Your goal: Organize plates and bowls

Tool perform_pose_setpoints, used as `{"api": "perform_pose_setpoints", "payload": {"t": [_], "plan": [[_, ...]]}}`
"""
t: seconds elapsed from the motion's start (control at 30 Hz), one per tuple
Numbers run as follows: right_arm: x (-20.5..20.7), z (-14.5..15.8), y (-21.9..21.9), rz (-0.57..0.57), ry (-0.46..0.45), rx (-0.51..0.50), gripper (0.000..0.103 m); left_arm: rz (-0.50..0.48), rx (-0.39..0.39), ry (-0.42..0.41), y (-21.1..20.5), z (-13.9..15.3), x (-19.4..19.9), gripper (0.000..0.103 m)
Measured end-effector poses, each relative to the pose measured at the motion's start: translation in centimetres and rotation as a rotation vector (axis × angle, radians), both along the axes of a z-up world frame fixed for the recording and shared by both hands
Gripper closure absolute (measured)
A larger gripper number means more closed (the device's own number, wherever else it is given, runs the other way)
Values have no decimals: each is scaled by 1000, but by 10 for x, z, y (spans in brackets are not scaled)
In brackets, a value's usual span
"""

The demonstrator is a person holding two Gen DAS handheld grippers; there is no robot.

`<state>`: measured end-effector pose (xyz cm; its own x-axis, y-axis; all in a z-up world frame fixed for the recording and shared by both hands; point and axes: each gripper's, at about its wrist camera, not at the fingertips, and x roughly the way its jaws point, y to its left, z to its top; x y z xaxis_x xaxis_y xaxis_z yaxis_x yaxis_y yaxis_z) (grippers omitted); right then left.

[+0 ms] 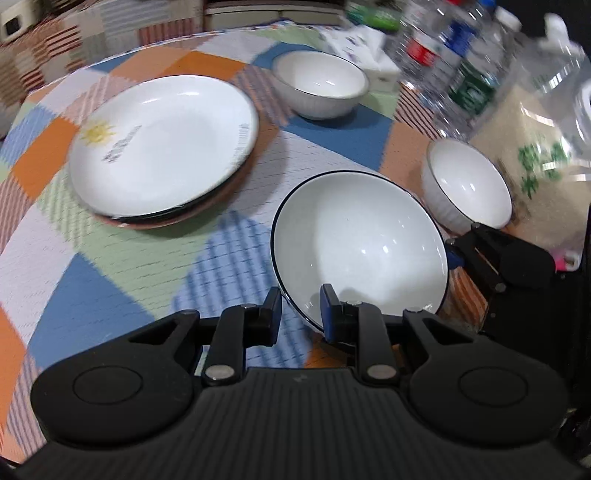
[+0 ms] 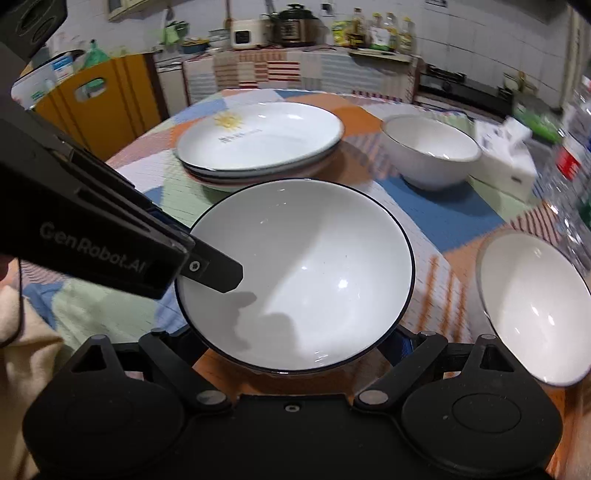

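Note:
A white bowl with a dark rim [image 1: 360, 245] is held above the patchwork tablecloth. My left gripper [image 1: 301, 312] is shut on its near rim, one finger inside and one outside. It shows in the right wrist view [image 2: 295, 273], with the left gripper's finger [image 2: 214, 271] on its left rim. My right gripper's fingertips are hidden under this bowl; its arms are spread wide. A stack of white plates [image 1: 162, 144] [image 2: 258, 140] lies beyond. Two ribbed white bowls stand at the far side [image 1: 319, 83] [image 2: 430, 149] and at the right [image 1: 467, 182] [image 2: 532, 306].
Water bottles [image 1: 454, 55] and a bag of rice [image 1: 535, 166] crowd the table's right side. A white tissue box [image 2: 506, 158] sits behind the far bowl. A kitchen counter with appliances [image 2: 291, 26] runs behind the table. A yellow chair [image 2: 99, 99] stands at the left.

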<state>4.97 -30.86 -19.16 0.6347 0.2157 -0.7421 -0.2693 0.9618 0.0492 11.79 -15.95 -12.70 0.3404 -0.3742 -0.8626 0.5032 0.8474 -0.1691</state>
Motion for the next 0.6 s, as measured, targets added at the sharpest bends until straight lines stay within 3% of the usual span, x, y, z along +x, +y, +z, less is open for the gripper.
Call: {"api": "perform_pose_setpoints", "payload": {"t": [0.27,0.6], "plan": [[14,10,48,110,-51,-15,8,82,50,-14,48,8,3,82],[19,-6,88,132,-43,-25,9,164,81,36,80,-19,19,83]]}}
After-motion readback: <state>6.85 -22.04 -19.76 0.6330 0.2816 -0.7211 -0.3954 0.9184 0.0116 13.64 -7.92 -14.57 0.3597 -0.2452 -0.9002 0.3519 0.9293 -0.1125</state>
